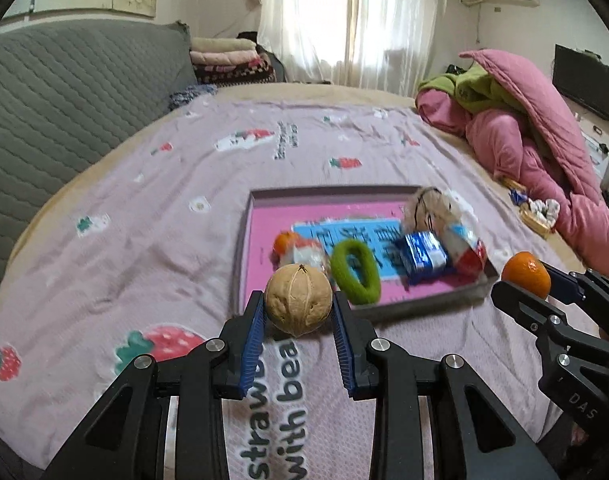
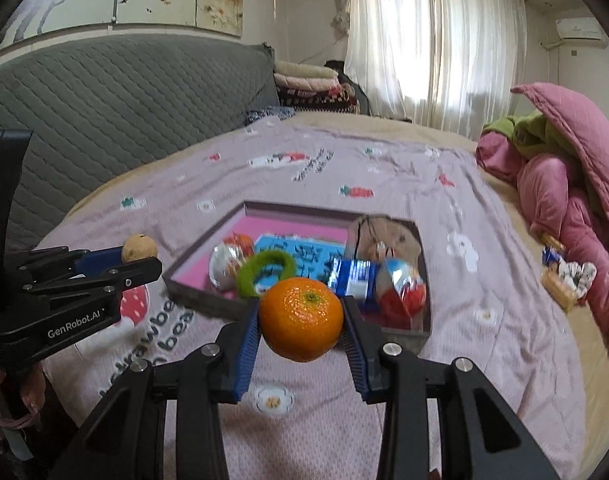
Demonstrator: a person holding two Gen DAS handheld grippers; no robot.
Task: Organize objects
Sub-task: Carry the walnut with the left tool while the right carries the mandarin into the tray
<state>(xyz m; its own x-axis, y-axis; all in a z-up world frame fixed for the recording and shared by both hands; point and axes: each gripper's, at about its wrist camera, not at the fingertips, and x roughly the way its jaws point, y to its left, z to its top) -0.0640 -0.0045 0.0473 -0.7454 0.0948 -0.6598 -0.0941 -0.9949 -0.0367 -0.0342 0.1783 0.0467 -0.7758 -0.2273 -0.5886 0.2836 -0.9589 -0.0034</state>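
My left gripper (image 1: pixel 298 306) is shut on a tan walnut (image 1: pixel 298 304), held above the pink bedspread just in front of a grey tray (image 1: pixel 244 240). The right gripper (image 2: pixel 301 312) is shut on an orange tangerine (image 2: pixel 301 314), also lifted, near the tray's front edge (image 2: pixel 200 300). In the tray lie a green hair tie (image 1: pixel 354 276), a blue snack packet (image 1: pixel 422 258), a red and white wrapped packet (image 1: pixel 466 244), a small plush toy (image 1: pixel 428 204) and a wrapped item beside a small orange thing (image 1: pixel 300 248). Each gripper shows at the edge of the other's view, the left gripper (image 2: pixel 142 258) and the right gripper (image 1: pixel 524 280).
The tray rests on a bed covered by a pink strawberry-print sheet (image 1: pixel 144 208). A grey quilted headboard (image 1: pixel 64 100) stands at the left. A heap of pink and green quilts (image 1: pixel 524 120) lies at the right, with a small basket of wrapped items (image 2: pixel 564 280) beside it.
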